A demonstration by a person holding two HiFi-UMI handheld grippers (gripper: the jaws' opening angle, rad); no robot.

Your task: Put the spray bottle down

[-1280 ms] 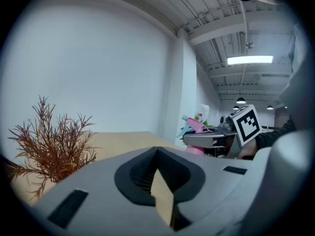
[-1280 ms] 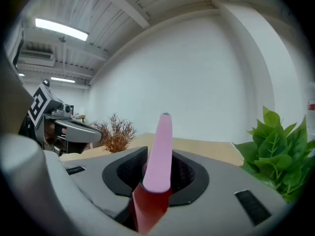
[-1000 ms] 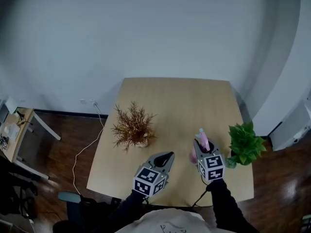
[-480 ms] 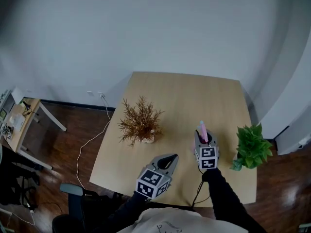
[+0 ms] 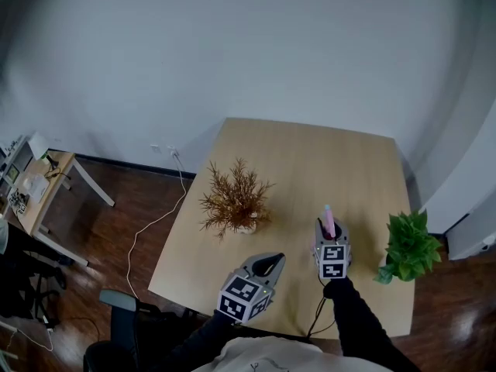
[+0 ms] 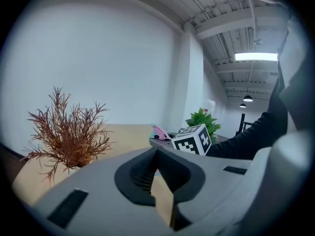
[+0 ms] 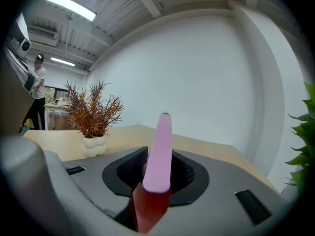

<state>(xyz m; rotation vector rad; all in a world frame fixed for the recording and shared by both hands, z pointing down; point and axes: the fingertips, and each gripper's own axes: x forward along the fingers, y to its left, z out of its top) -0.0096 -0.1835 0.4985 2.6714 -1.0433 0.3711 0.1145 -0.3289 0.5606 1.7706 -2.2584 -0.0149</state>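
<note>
Right gripper (image 5: pixel 330 237) is clamped on the spray bottle (image 5: pixel 328 217). The pink head sticks out past the jaw tips and the darker body sits between the pads. Left gripper (image 5: pixel 270 262) has its tips together with nothing in them, hanging over the front edge of the worktop (image 5: pixel 310 153).

The bottle is over the front-right part of the worktop, between the dried plant (image 5: pixel 236 201) and the green plant (image 5: pixel 408 245), nearer the green one. I can't tell from any view whether its base is on the wood yet.

Risks as I see them:
- Letting go early. If the base is off the surface or only an edge is down, it drops and tips over.
- Tilt. In the right gripper view the bottle leans rather than standing plumb. Released like that it probably rocks and may fall, so I'd square it up first.
- Pads dragging on withdrawal. If I back out before the jaws are clear of the body, the bottle comes with me toward the front edge.
- The green plant is just beside my right side. A wide exit sweep brushes the leaves or nudges it off the right edge.
- The left gripper is near enough to clip the bottle if I shift it carelessly.
</note>
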